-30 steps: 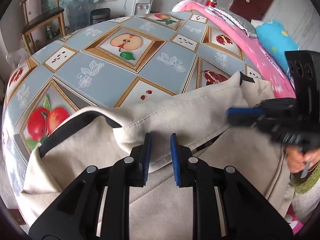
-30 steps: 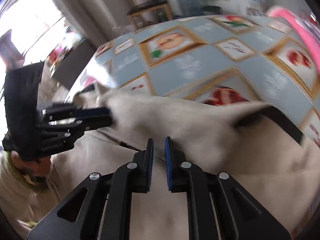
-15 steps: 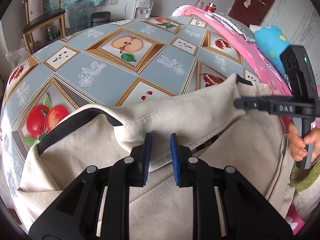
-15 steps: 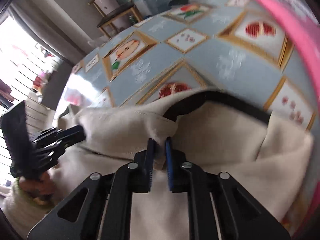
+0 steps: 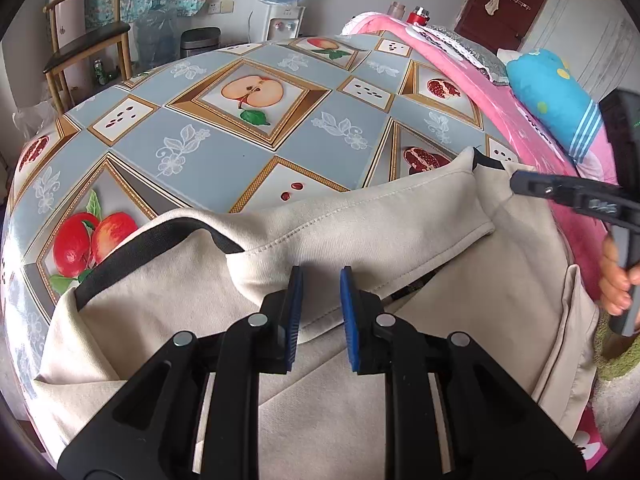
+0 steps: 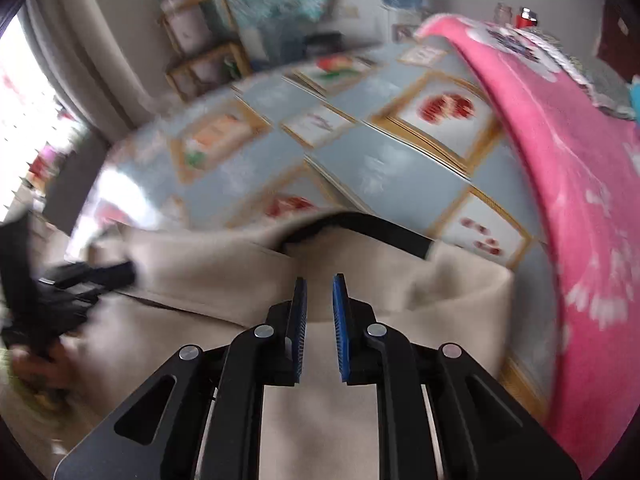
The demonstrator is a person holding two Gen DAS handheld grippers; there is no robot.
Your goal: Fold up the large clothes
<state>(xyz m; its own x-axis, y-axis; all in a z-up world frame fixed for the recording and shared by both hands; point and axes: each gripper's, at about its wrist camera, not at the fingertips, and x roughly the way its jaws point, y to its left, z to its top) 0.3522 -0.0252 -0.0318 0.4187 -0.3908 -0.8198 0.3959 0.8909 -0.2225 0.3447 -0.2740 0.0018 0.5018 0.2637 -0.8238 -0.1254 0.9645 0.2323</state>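
Observation:
A large beige garment point(image 5: 400, 220) with black trim lies at the near edge of the table; a flap is folded across it. My left gripper point(image 5: 319, 280) hovers over the flap's near edge, jaws a narrow gap apart, both blue pad faces bare and no cloth pinched. My right gripper point(image 6: 320, 284) hangs above the beige garment point(image 6: 440, 292) near its black neckline point(image 6: 380, 230); its jaws are opening and nothing is between them. From the left wrist, the right gripper point(image 5: 516, 182) is at the garment's far right corner, held by a hand point(image 5: 616, 280). The left gripper point(image 6: 124, 272) appears blurred.
The table point(image 5: 224, 152) wears a blue-grey cloth with fruit pictures. A pink blanket point(image 5: 500, 96) drapes its right side, and a blue cushion point(image 5: 556, 96) lies on it. A wooden chair point(image 5: 80, 48), a bin point(image 5: 200, 42) and a water dispenser point(image 5: 282, 20) stand beyond.
My right gripper was shut on the flap's edge half a second ago; it has let go and drawn up and to the right. The left gripper and the garment have kept still.

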